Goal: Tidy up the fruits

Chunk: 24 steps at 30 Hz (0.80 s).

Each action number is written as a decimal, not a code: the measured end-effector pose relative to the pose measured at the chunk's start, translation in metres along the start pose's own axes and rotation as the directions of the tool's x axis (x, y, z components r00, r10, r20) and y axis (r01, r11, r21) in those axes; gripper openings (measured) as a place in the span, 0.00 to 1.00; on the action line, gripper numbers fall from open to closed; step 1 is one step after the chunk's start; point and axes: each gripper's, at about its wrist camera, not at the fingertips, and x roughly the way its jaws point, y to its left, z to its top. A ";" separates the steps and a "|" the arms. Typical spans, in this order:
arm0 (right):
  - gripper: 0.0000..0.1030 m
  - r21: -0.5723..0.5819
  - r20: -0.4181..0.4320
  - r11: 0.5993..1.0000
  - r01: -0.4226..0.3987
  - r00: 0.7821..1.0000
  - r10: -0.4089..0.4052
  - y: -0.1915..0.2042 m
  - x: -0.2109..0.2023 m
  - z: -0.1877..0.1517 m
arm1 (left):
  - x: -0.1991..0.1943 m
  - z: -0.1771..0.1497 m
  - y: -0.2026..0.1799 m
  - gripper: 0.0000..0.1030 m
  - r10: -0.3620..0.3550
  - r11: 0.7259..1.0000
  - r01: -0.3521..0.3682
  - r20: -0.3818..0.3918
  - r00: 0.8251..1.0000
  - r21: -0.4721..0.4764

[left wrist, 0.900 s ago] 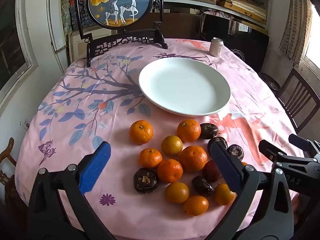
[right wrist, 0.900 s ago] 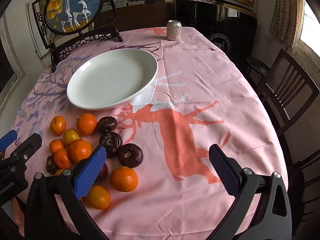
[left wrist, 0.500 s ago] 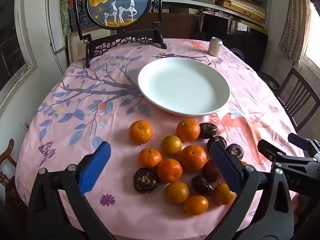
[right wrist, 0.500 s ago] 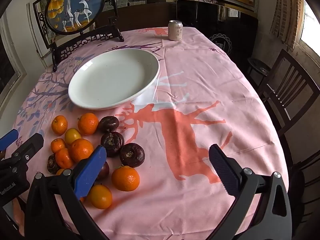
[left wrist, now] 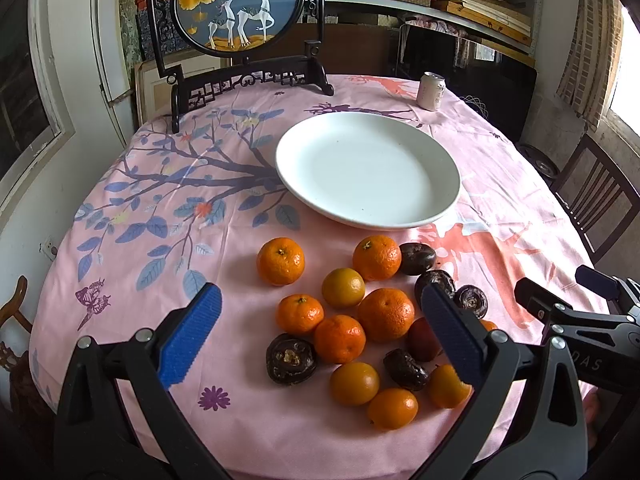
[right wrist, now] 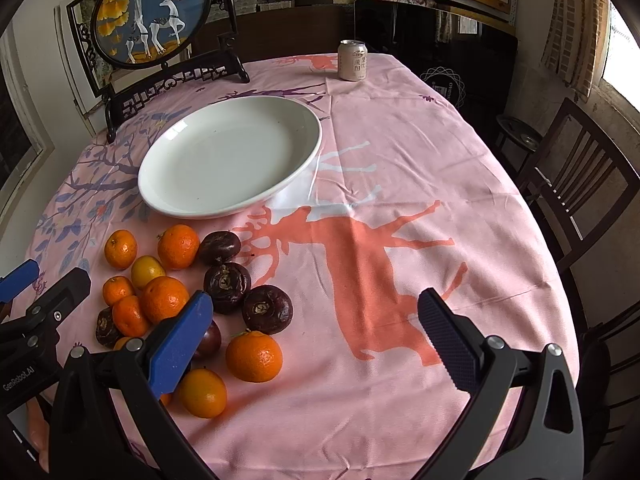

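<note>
Left wrist view: the left gripper, jaws standing wide apart, is hovering low in the frame over the fruit cluster (oranges among dark fruits) lying at lower centre. The white plate is sitting above it. Right wrist view: the right gripper, jaws likewise apart, is holding nothing; the can is standing at the top.

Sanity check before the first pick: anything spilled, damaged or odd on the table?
Nothing spilled. The fruit pile sits loose on the cloth beside the white plate, which holds nothing. The can stands upright. Both grippers are open and hold nothing.
</note>
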 end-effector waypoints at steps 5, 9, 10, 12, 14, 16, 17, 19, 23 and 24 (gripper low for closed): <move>0.99 0.002 0.002 1.000 -0.006 1.000 0.006 -0.002 -0.001 0.000 | 0.000 0.000 0.000 0.98 0.001 1.000 -0.001 0.000 1.000 0.000; 0.99 0.002 0.002 1.000 -0.005 1.000 0.005 0.000 -0.001 0.000 | 0.000 0.000 0.000 0.98 0.000 1.000 0.000 -0.001 1.000 0.000; 0.99 0.002 0.002 1.000 -0.006 1.000 0.006 0.000 -0.001 0.000 | 0.000 0.000 -0.001 0.98 0.000 1.000 0.000 -0.001 1.000 -0.001; 0.99 0.003 0.001 1.000 -0.006 1.000 0.006 -0.001 0.000 0.001 | 0.000 0.000 0.000 0.98 0.001 1.000 -0.001 -0.001 1.000 0.000; 0.99 0.004 0.000 1.000 -0.008 1.000 0.008 -0.001 0.000 0.001 | 0.002 -0.005 0.003 0.98 -0.005 1.000 0.005 -0.002 1.000 -0.001; 0.99 0.004 0.001 1.000 -0.008 1.000 0.008 -0.001 0.000 0.001 | 0.002 -0.006 0.003 0.98 -0.006 1.000 0.006 -0.003 1.000 -0.001; 0.99 0.003 0.002 1.000 -0.007 1.000 0.007 0.000 0.000 0.001 | 0.002 -0.006 0.004 0.98 -0.007 1.000 0.007 -0.003 1.000 -0.001; 0.99 0.003 0.002 1.000 -0.008 1.000 0.008 0.001 -0.001 0.001 | 0.003 -0.006 0.003 0.98 -0.008 1.000 0.008 -0.004 1.000 -0.002; 0.99 0.003 -0.001 1.000 -0.009 1.000 0.009 0.010 -0.004 -0.001 | 0.002 -0.006 0.004 0.98 -0.007 1.000 0.007 -0.004 1.000 -0.002; 0.99 0.003 0.001 1.000 -0.009 1.000 0.009 0.005 -0.001 0.000 | 0.002 -0.006 0.004 0.98 -0.008 1.000 0.008 -0.004 1.000 -0.003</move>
